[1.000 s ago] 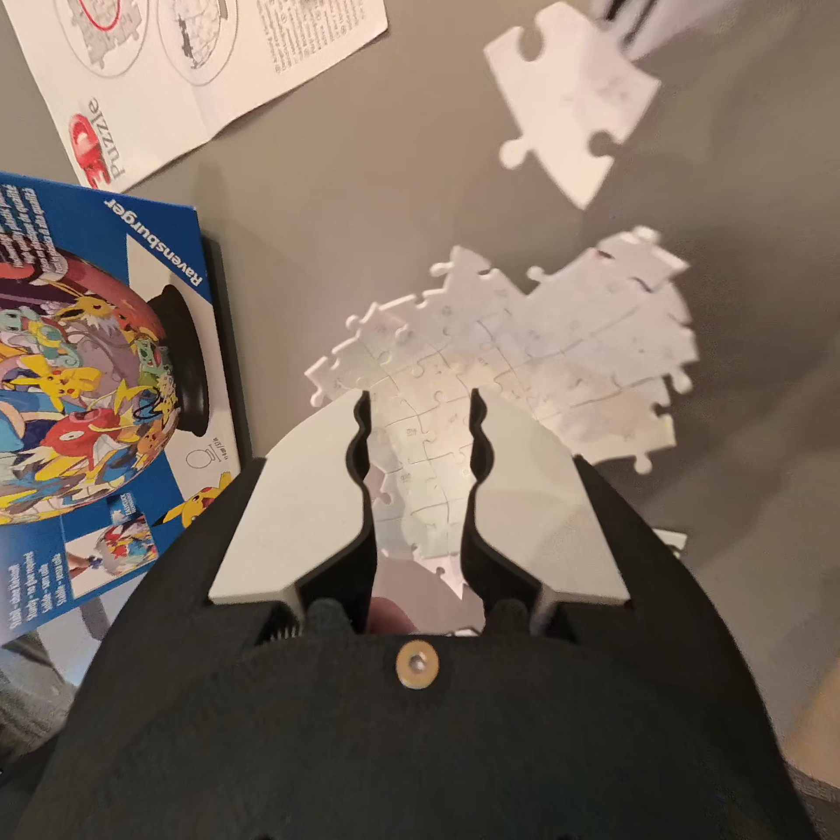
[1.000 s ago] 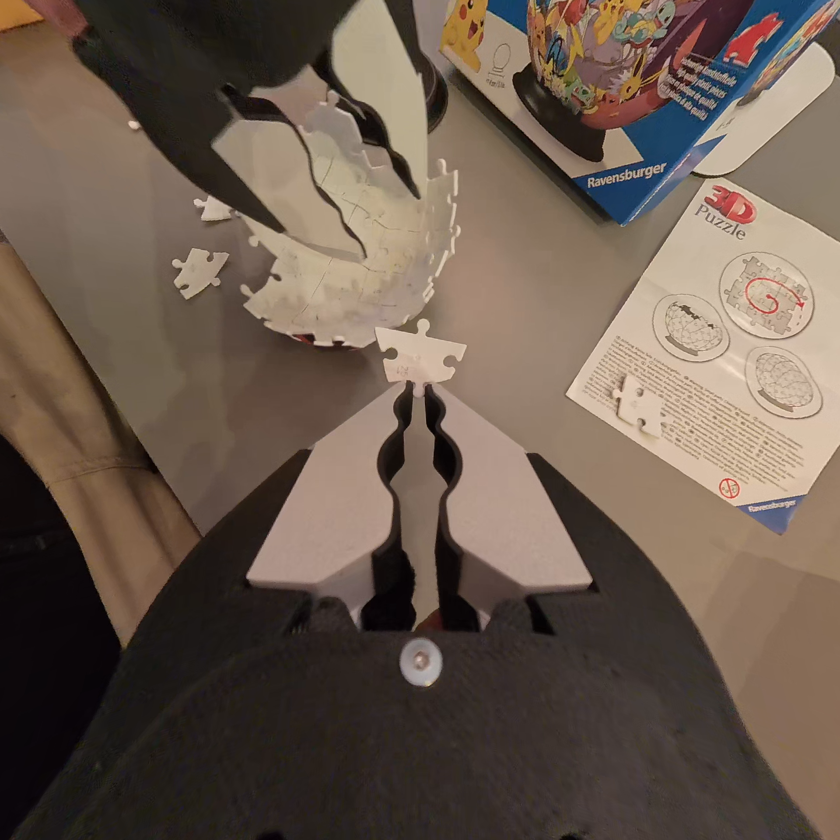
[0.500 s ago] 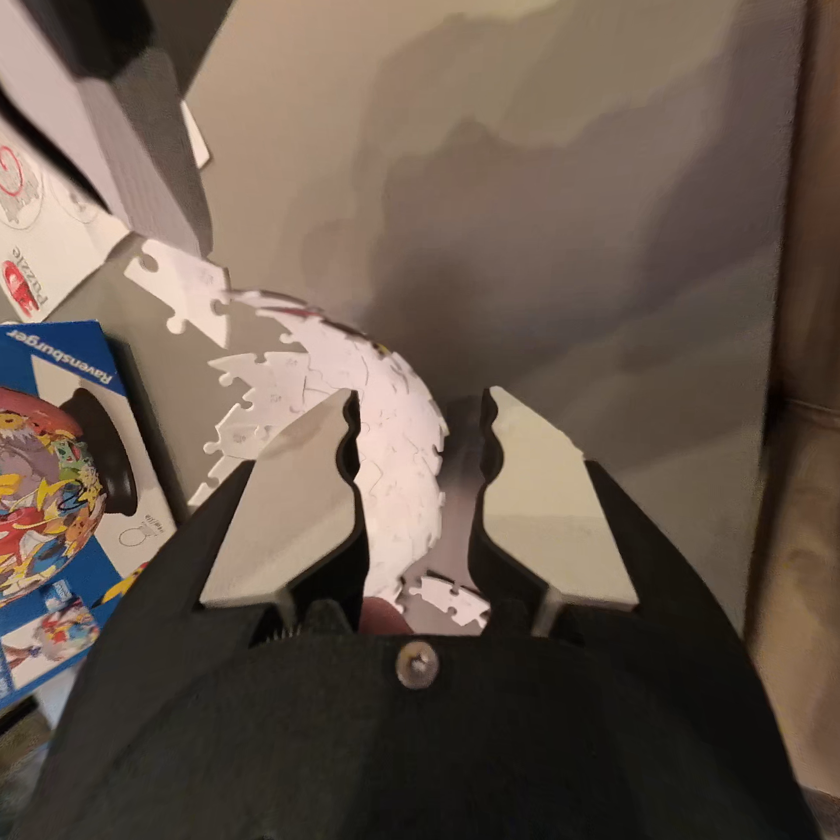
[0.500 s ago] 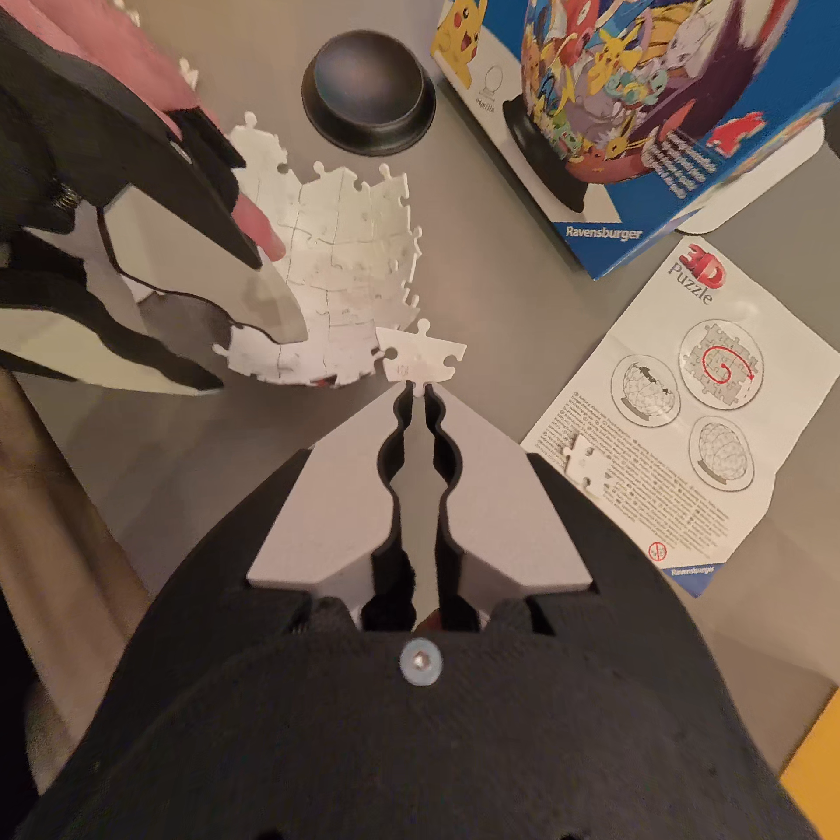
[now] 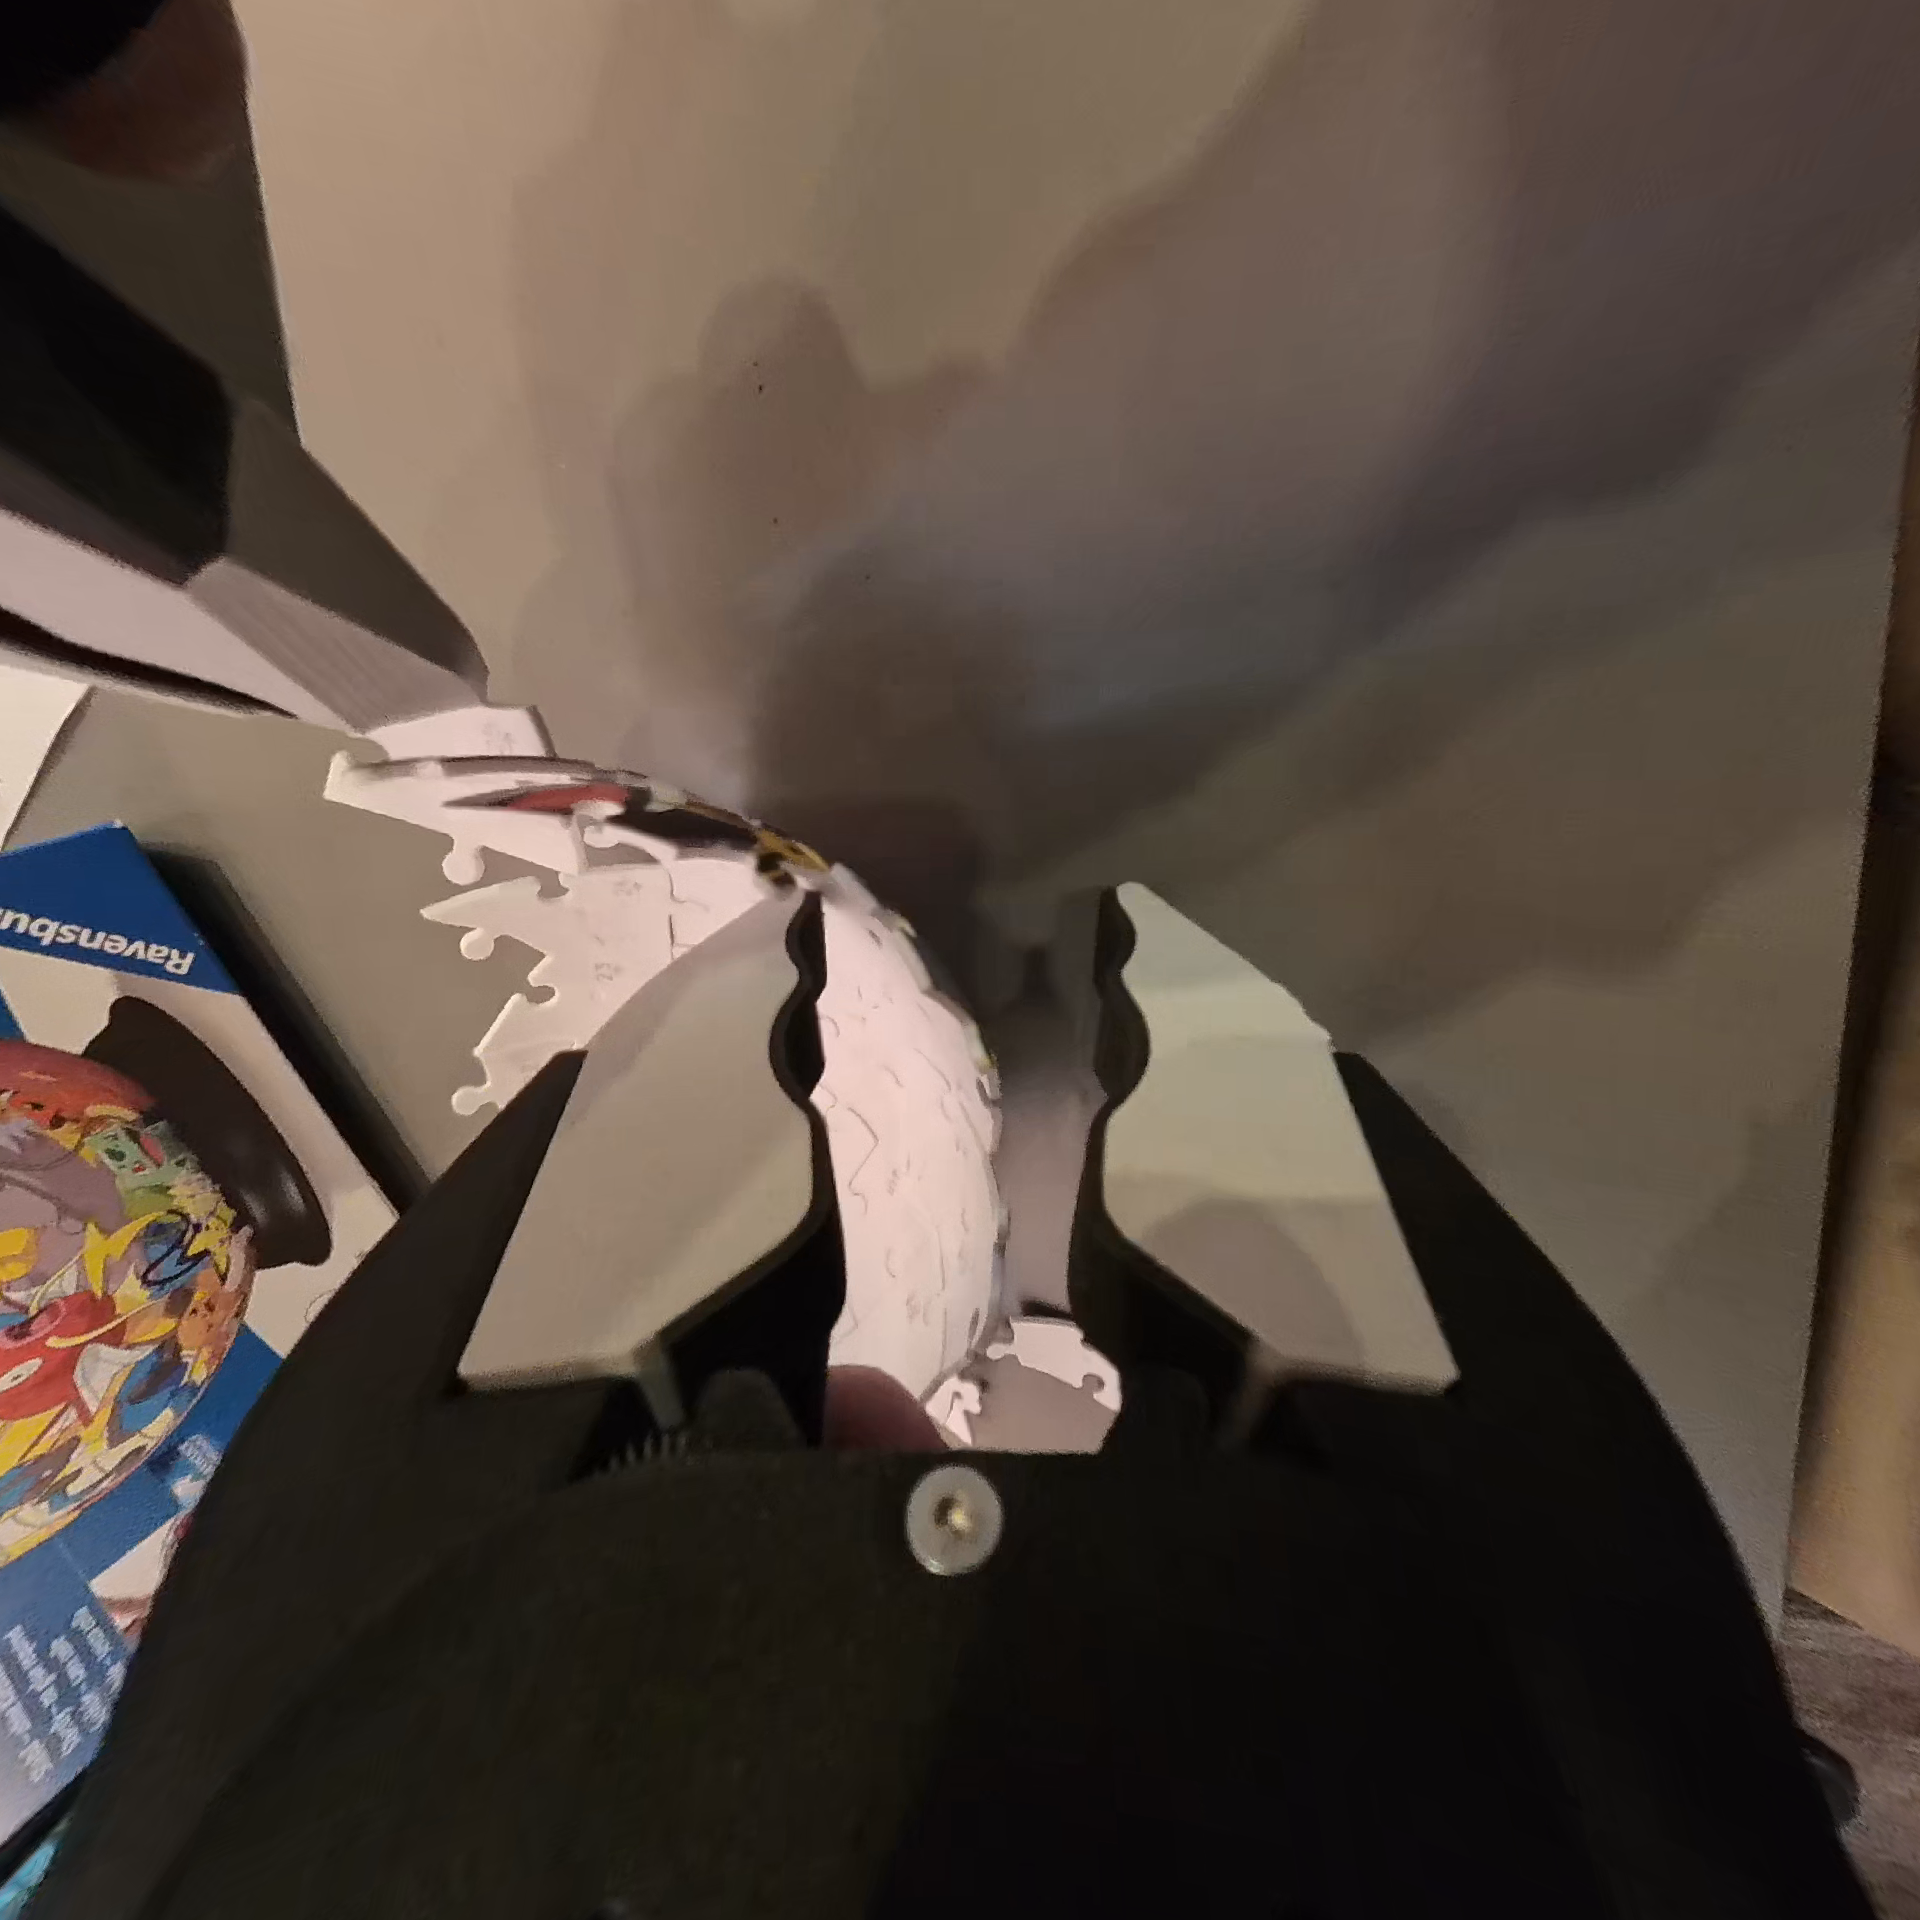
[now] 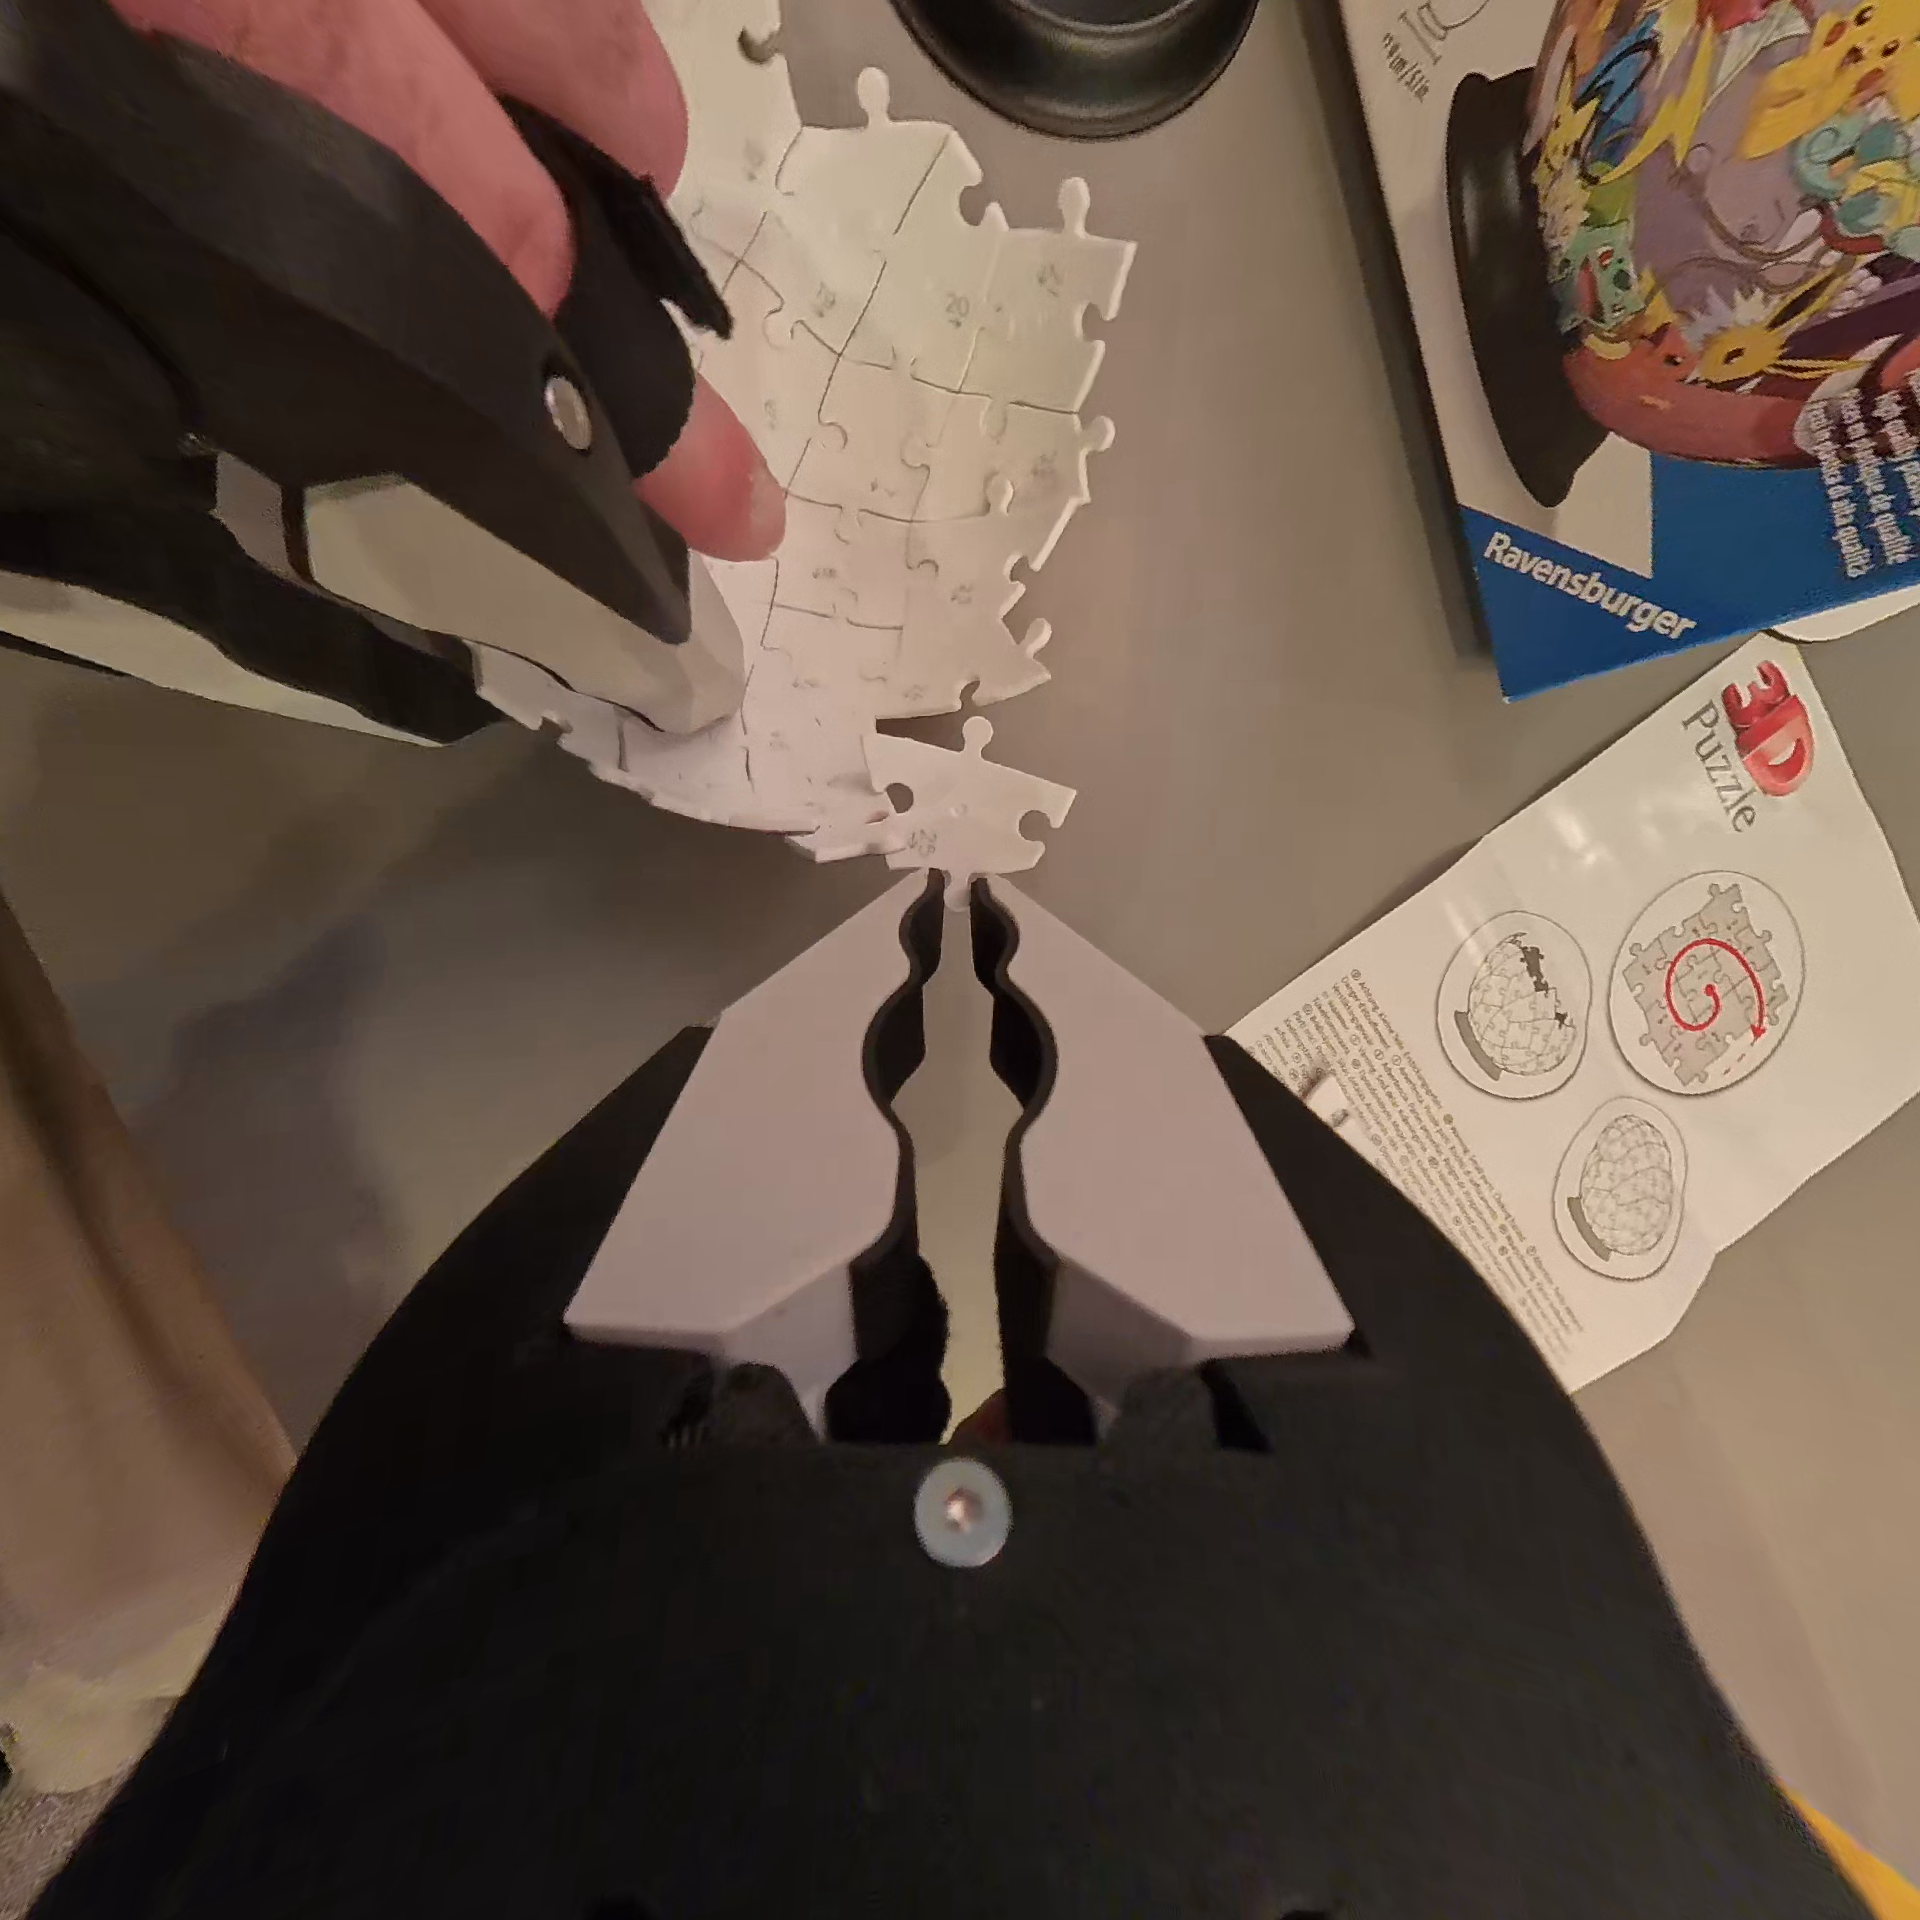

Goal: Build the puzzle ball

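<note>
The grey worktop (image 6: 1226, 540) carries the blue puzzle box (image 6: 1683, 343), the instruction sheet (image 6: 1621, 1049) and the black stand (image 6: 1081, 52). Over it, the half-built shell (image 6: 914, 416) – the puzzle ball so far – has been tipped from flat to nearly on edge within the last second. The left gripper (image 6: 644, 717) steadies its lower rim, jaws apart around it. The right gripper (image 6: 954, 888), jaws clamped on a single piece (image 6: 966, 800), has closed in – the piece now touches the shell's edge, probably ready to press home.
</note>
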